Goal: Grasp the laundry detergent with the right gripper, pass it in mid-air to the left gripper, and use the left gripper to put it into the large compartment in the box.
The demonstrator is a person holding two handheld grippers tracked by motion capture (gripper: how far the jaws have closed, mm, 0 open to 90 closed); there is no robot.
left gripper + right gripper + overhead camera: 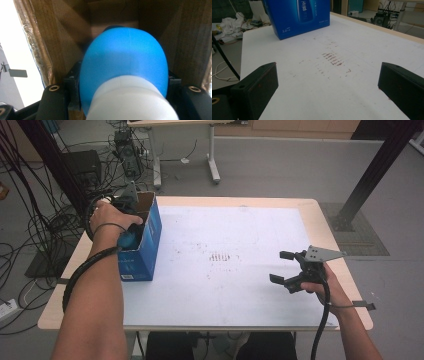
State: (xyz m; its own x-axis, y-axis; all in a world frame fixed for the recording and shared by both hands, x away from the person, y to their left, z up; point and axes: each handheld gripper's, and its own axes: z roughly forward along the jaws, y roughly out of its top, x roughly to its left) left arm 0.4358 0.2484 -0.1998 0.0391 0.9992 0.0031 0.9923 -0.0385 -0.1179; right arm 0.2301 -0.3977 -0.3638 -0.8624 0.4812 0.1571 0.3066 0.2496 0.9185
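A blue cardboard box (145, 240) stands open-topped at the table's left side, also seen in the right gripper view (297, 15). My left gripper (131, 227) reaches down into it. In the left gripper view the jaws are shut on a blue rounded object with a white lower part (125, 75), inside the box's brown walls (62, 32). My right gripper (285, 267) hovers low over the table's right side, open, with nothing between its fingers (254, 87).
The white table top (225, 285) carries reddish smudge marks (219, 256) at its middle. Cables and equipment lie on the floor to the left (40, 220). Another table's legs (212, 155) stand behind. A black post (370, 170) rises at the far right.
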